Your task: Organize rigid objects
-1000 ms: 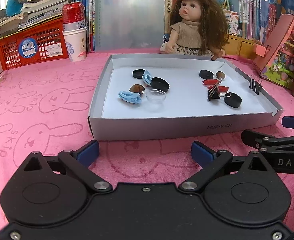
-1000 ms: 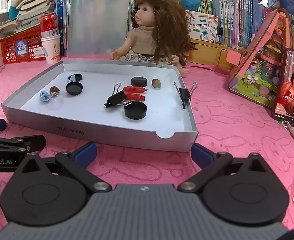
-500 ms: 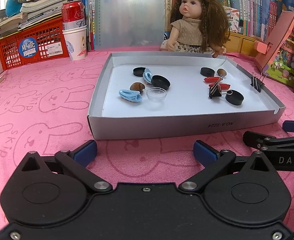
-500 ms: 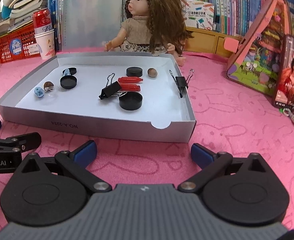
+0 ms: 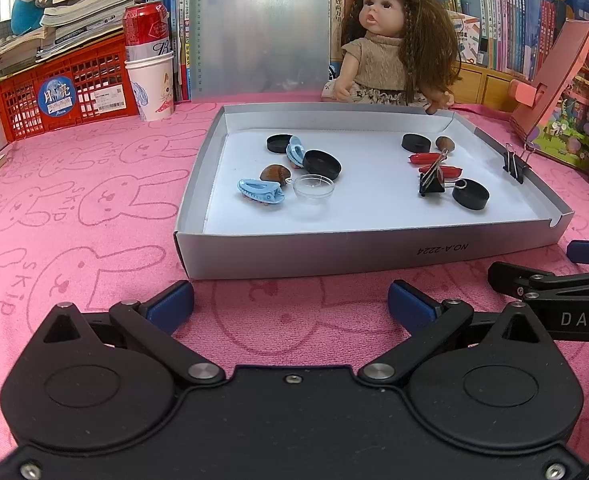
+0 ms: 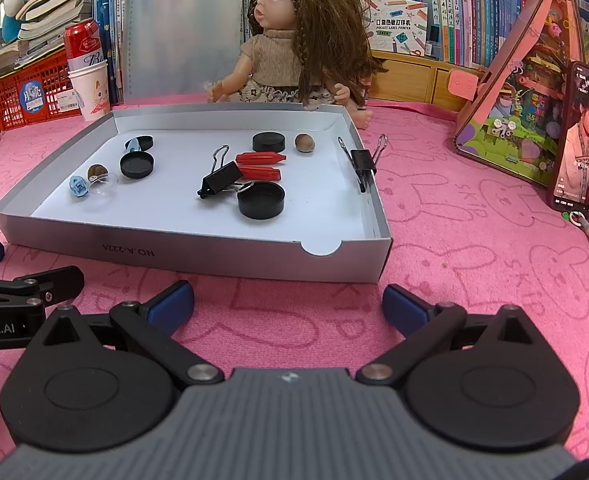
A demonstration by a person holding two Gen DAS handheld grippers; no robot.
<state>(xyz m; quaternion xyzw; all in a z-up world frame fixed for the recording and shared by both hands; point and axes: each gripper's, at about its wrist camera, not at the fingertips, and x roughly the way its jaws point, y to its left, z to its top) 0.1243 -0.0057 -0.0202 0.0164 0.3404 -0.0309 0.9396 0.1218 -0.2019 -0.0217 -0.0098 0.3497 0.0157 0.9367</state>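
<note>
Left gripper (image 5: 290, 300) open wide, empty, low over pink worktop (image 5: 74, 216). Right gripper (image 6: 288, 300) also open wide, empty, beside it. Grey tray (image 5: 374, 258) just ahead of both grippers, not touched. Inside tray, ahead-left of left gripper: blue hair clip (image 5: 260, 191), clear dish (image 5: 313, 186), brown nut (image 5: 274, 172), black cap (image 5: 321, 164). Ahead of right gripper: black binder clip (image 6: 220, 178), two red pieces (image 6: 259, 159), black cap touching clip handle (image 6: 261, 199). Second binder clip (image 6: 363, 161) clamped on tray's right wall. Doll (image 6: 290, 40) sits behind tray.

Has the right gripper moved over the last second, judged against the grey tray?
Yes. In the right wrist view the grey tray has slid rightward and grown, so the right gripper, jaws open, swung left and edged closer.
</note>
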